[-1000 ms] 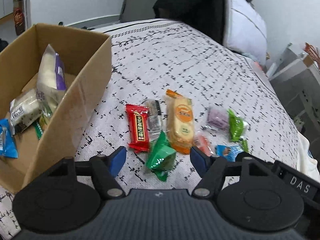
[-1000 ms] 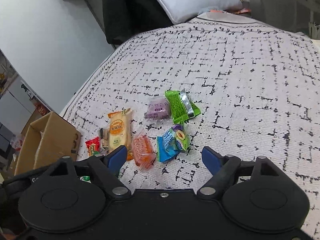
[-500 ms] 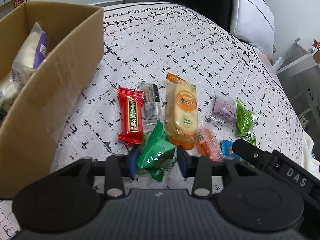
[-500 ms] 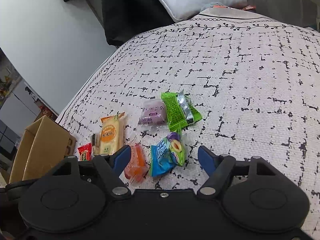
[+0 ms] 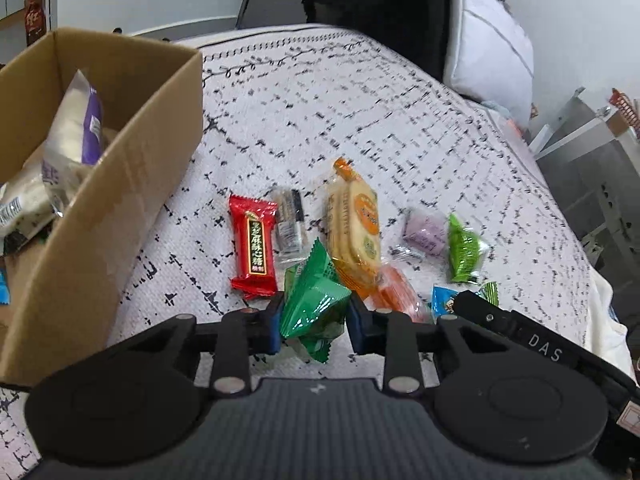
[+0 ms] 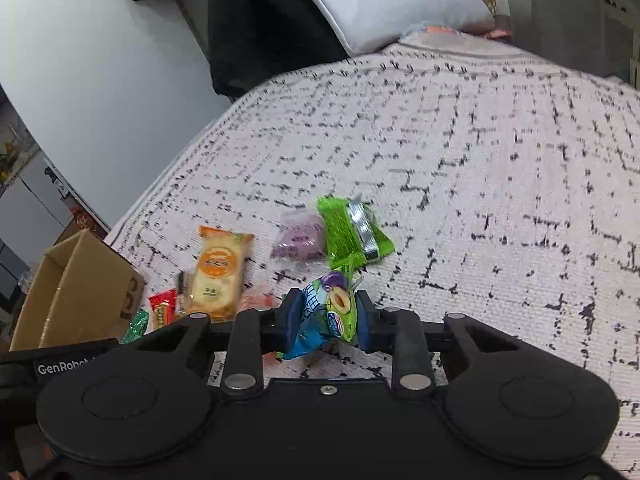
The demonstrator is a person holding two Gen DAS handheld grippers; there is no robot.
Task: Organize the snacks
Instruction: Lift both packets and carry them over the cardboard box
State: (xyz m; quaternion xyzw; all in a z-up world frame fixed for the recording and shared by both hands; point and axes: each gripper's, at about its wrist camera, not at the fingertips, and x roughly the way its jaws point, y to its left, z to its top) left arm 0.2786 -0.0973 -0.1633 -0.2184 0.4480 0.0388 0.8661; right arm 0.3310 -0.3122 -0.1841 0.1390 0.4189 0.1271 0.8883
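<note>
Left claw (image 5: 314,322): drawn in from spread over the last second, now clenched on the dark green packet (image 5: 314,304), just right of the cardboard box (image 5: 120,200). Right claw (image 6: 326,320): likewise narrowed, now grasping the blue plum packet (image 6: 328,318) low over the bed (image 6: 500,168). Both items secured; box transfer judged next, other snacks remaining loose.

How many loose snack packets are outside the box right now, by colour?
Green: 2, the dark green packet and the lime packet
Red: 1
Orange: 2
Purple: 1
Blue: 1
Clear: 1
Total: 8
</note>
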